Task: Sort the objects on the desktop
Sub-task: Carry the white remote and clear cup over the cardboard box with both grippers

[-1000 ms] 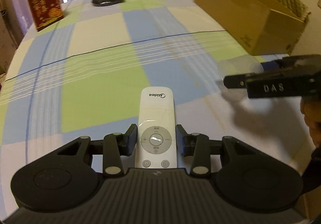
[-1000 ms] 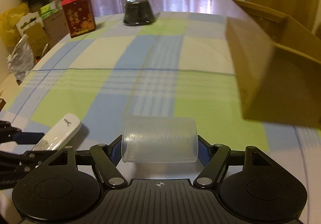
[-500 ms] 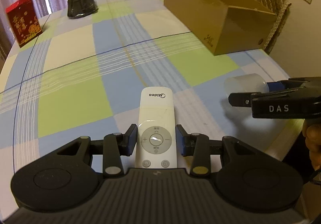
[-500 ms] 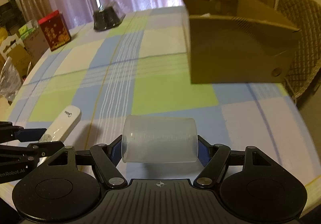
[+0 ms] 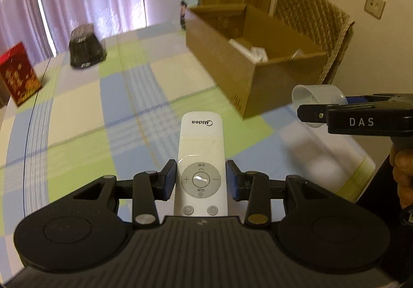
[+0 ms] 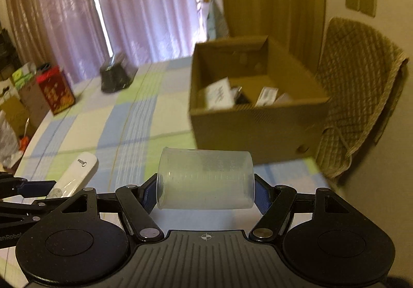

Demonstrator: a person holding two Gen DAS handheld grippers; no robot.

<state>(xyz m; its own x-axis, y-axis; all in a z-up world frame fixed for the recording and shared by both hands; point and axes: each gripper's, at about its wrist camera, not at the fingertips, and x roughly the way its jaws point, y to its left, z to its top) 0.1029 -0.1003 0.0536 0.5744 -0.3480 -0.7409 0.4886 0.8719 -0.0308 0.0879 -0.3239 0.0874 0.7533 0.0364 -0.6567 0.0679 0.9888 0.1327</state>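
My left gripper (image 5: 201, 181) is shut on a white Midea remote control (image 5: 200, 159), held above the checked tablecloth and pointing forward. My right gripper (image 6: 206, 192) is shut on a translucent measuring cup (image 6: 205, 178) lying sideways between its pads, also lifted off the table. In the left wrist view the cup (image 5: 318, 99) and the right gripper (image 5: 309, 113) hang at the right, near the front corner of an open cardboard box (image 5: 247, 76). In the right wrist view that box (image 6: 255, 120) stands ahead with several small items inside, and the remote (image 6: 74, 177) shows at the lower left.
A black container (image 5: 86, 46) and a red carton (image 5: 18, 73) stand at the far left of the table (image 5: 77, 112). A quilt-covered chair (image 6: 361, 92) sits right of the box. Curtains hang behind; bags and boxes (image 6: 15, 97) crowd the floor at left.
Both grippers have risen from the table with their loads and tilted up; the box's inside now shows. The cup has moved closer to the box.
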